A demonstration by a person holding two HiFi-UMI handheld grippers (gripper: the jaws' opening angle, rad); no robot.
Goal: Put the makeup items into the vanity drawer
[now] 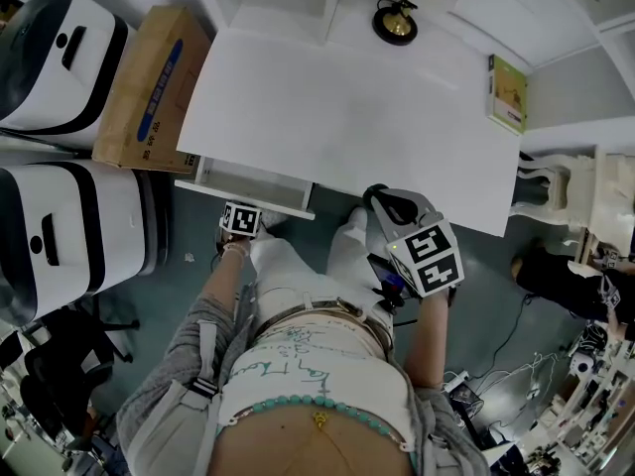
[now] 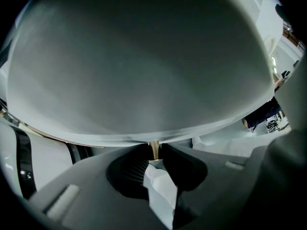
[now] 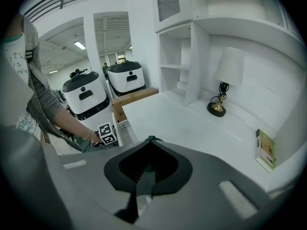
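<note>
The white vanity table (image 1: 347, 117) has a drawer (image 1: 260, 180) pulled a little way out under its front left edge. My left gripper (image 1: 241, 218) is low at that drawer's front. In the left gripper view it (image 2: 154, 146) is shut on a small gold knob (image 2: 154, 150) under a wide pale surface. My right gripper (image 1: 385, 204) hovers at the table's front edge, right of the drawer. Its jaws (image 3: 151, 140) are shut with nothing held between them. No makeup items show in any view.
A small black and gold lamp (image 1: 395, 20) stands at the back of the table, and a green booklet (image 1: 507, 92) lies at its right edge. A cardboard box (image 1: 151, 87) and two white machines (image 1: 69, 236) are to the left. A white chair (image 1: 561, 191) stands to the right.
</note>
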